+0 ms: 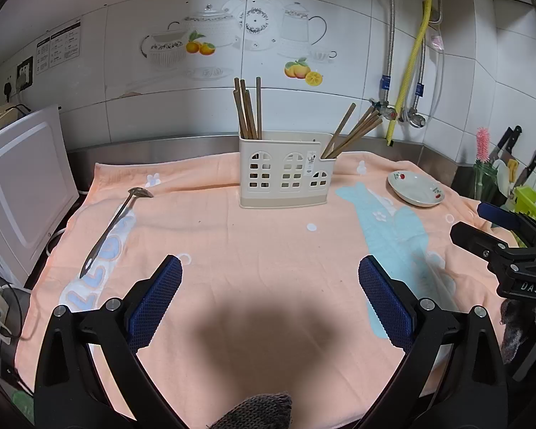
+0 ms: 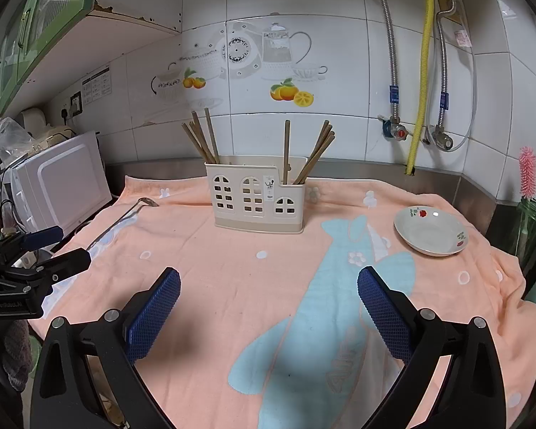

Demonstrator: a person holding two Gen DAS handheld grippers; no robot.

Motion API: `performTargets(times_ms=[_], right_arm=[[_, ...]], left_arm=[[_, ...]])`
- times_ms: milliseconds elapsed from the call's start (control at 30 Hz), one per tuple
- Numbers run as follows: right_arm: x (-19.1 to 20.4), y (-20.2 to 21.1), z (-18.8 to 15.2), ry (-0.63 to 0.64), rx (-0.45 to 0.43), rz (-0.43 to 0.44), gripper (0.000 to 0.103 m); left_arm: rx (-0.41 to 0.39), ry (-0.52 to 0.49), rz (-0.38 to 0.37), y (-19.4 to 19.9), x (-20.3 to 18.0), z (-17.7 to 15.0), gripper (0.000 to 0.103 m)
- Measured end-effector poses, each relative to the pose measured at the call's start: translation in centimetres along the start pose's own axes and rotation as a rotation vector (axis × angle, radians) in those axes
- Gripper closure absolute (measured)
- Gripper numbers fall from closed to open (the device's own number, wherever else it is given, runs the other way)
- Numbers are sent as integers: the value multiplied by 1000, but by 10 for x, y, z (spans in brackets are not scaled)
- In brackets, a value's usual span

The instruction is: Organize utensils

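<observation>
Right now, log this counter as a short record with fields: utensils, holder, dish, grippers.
surface: peach towel over the counter
holder: cream caddy, upright, chopsticks in left and right compartments
loose utensil: metal spoon lying on the towel, left of the caddy
dish: small plate, right, looks empty
left gripper: open, holding nothing
right gripper: open, holding nothing

Left tongs (image 1: 269, 279) spread wide, empty; right tongs (image 2: 268, 291) spread wide, empty.
</observation>
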State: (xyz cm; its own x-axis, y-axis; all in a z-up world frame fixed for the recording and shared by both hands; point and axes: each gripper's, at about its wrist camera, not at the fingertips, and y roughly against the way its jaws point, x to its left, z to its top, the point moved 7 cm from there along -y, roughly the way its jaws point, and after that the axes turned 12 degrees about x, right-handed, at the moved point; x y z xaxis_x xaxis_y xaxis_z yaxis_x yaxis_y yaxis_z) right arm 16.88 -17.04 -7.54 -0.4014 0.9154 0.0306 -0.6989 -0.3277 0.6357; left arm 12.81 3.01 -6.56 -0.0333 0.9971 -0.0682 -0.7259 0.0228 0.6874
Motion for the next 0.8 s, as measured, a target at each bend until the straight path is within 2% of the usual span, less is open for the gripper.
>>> performTargets(times_ms=[800], right_arm=[[1,-3,-2,-1,2,1,7]], left_arm=[[-1,-4,-2,-1,-3,-2,5]])
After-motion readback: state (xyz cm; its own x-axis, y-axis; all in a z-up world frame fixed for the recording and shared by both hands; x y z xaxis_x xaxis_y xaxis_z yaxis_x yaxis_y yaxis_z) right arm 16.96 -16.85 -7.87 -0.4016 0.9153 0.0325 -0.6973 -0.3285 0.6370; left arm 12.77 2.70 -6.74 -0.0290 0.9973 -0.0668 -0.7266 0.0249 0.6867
